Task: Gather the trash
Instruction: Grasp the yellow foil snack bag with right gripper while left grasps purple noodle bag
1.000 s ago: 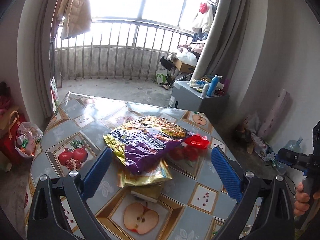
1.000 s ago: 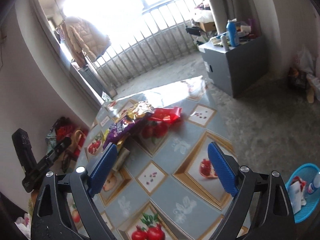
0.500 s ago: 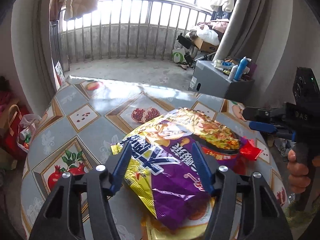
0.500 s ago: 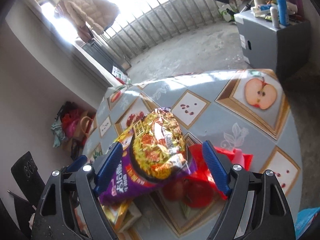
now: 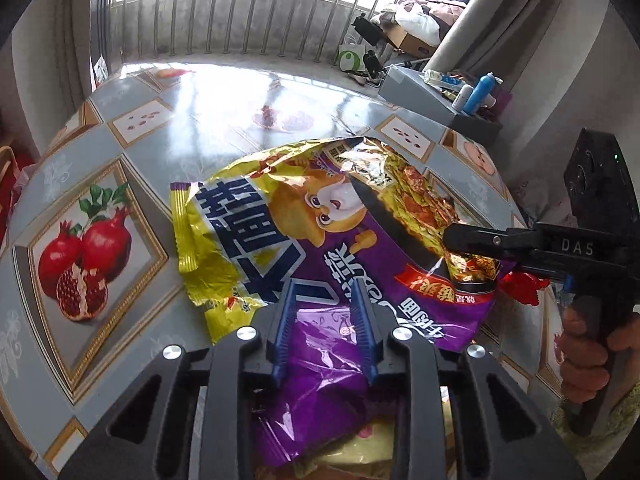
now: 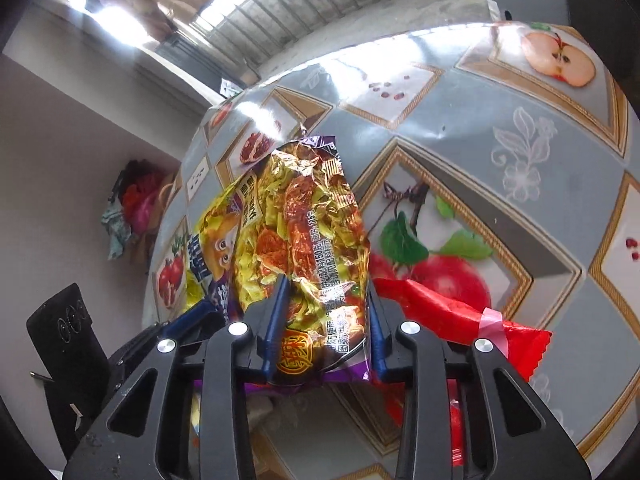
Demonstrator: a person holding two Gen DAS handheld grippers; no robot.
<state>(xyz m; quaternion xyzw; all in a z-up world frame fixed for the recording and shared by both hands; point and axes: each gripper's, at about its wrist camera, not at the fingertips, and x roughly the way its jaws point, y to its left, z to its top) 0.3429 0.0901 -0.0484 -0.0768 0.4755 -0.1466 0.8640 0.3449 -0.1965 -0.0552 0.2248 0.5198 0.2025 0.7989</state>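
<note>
Purple-and-yellow foil snack bag [image 5: 320, 240] lay crumpled on the fruit-print table [image 5: 100, 240], filling the middle of both frames. We read the double approach as deliberate: the bag was wide and floppy, so one claw took each end to lift it flat instead of letting it fold.

Our left gripper [image 5: 326, 312] sat low centre in the left wrist view, its jaws just narrowed in from wide, blue pads flanking the purple near edge of the bag. Film puckered up between them; whether the pads really pressed it, we could not tell.

Our right gripper [image 6: 324, 320] sat low centre in the right wrist view, jaws likewise just drawn in, with the bag's gold, crinkled end standing between the pads and touching both. We judged that a pinch on the bag. In the left view that same claw came in from the right edge, with a hand [image 5: 580, 344] on its handle.

Bag looked glossy, creased, mostly empty, with a cartoon animal and big blue lettering. A red wrapper [image 6: 460, 320] lay just beside it at lower right, partly under it. More packets showed underneath at the bottom edge.
</note>
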